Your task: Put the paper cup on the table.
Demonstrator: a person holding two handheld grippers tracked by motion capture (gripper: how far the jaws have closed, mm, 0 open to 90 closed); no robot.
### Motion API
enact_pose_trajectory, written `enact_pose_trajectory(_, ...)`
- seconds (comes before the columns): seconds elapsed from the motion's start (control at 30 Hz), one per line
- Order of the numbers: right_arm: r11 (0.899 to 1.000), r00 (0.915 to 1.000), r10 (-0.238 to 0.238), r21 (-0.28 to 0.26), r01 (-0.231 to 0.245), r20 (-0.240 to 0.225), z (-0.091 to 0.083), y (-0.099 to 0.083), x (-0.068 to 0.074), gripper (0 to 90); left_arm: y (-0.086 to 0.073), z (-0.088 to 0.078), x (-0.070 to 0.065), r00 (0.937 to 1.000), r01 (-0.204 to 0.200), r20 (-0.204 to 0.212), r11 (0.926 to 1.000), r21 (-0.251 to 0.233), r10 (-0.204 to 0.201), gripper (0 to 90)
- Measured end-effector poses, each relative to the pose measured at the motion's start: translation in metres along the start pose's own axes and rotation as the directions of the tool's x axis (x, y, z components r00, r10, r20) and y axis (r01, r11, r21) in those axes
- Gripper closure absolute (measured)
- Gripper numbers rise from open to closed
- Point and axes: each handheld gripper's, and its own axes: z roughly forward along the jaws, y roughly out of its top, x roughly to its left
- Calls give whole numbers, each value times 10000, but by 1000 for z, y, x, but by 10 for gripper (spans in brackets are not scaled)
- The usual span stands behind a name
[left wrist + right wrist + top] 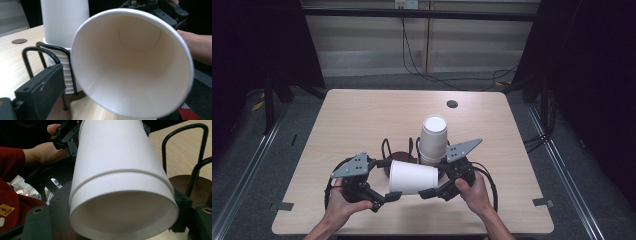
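White paper makes up everything being handled: a single paper cup point(413, 177) lies on its side in the air between the two tools, just above the near middle of the wooden worktop point(362, 120), its mouth turned toward the left tool point(384, 199) and its base toward the right tool point(432, 192). Just behind it, a stack of paper cups point(433, 138) stands upside down in a black wire cup holder point(387, 148) on a dark round base. Judging from that, one cup has been drawn off the stack and is now being passed or turned between the hands; where it is meant to end up cannot be told, so setting it down seems to be what is left. In the left gripper view the cup's open mouth point(132, 62) faces the camera, and the one jaw in sight at lower left stands clear of the rim, so the left tool is spread and not pressing on the cup. In the right gripper view the cup's base point(123, 220) sits between the dark jaws, which crowd it on both sides; the right tool looks to be pinching the cup near its bottom, though the contact itself is partly hidden. The cup thus hangs from the right tool, with the left tool close at its rim.
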Motion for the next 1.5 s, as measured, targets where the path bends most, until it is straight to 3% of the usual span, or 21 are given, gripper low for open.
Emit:
enact_pose_trajectory(0.3,9999,9999,-112,84,113,-122,5,2,2,248,0,4,-6,9992,-364,134,9988,-321,368,46)
enact_pose_trajectory(0.53,9997,9997,-161,164,164,-199,8,0,2,247,-1,7,-6,9990,-376,244,9986,-370,385,41)
enact_pose_trajectory(0.87,9994,9992,-27,343,41,-393,11,-3,-1,244,0,5,0,9960,-193,878,9997,181,176,102)
enact_pose_trajectory(1.03,9977,9998,-2,677,16,-205,14,-3,-2,222,1,5,0,9958,67,908,9985,543,-116,113)
enact_pose_trajectory(1.2,9961,9998,-101,875,113,-141,15,-2,-1,216,5,4,-1,9956,23,930,9979,651,-84,126)
enact_pose_trajectory(1.5,9971,9997,-55,760,37,225,13,-3,-1,139,7,5,2,9937,308,1038,9944,1012,-414,129)
